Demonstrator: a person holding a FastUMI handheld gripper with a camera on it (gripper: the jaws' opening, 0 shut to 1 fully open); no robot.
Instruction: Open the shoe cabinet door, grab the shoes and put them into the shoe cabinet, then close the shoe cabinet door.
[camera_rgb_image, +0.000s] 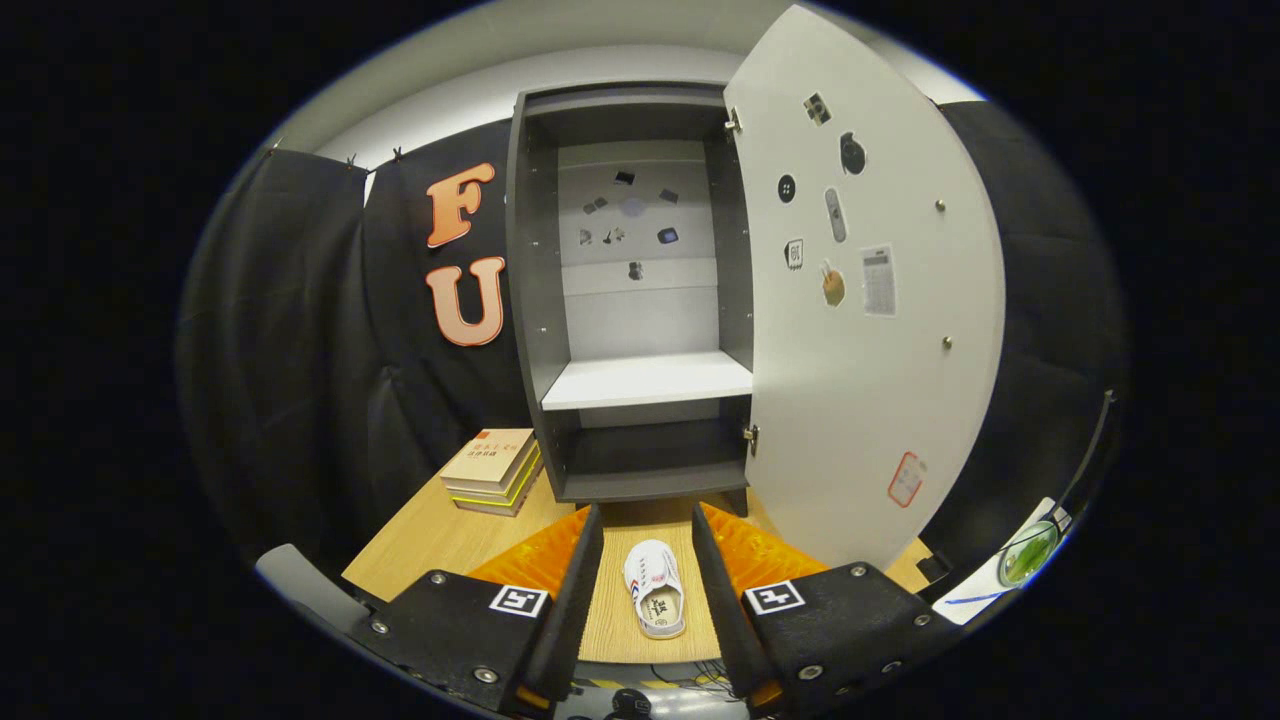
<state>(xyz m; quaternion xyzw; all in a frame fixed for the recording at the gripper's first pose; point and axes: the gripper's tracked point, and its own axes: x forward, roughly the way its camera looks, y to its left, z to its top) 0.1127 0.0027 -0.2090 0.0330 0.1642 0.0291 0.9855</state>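
The gripper (645, 520) is held released, its fingers (578, 590) spread wide, and a white shoe (655, 588) is seen lying on the wooden table (420, 545) in the gap between them, apparently untouched by either. Beyond the fingertips the shoe cabinet (640, 300) is stood with its door (865, 300) swung fully open to the right, a pale shelf (648, 380) being exposed inside. A stack of books (493, 470) is placed just left of the cabinet's base.

Gripper (647, 525) spread wide, fingers (575, 590) parted and gripping nothing, both running forward and leaning in slightly toward each other at the tips. Held level, aimed straight ahead. Both finger bases in view.
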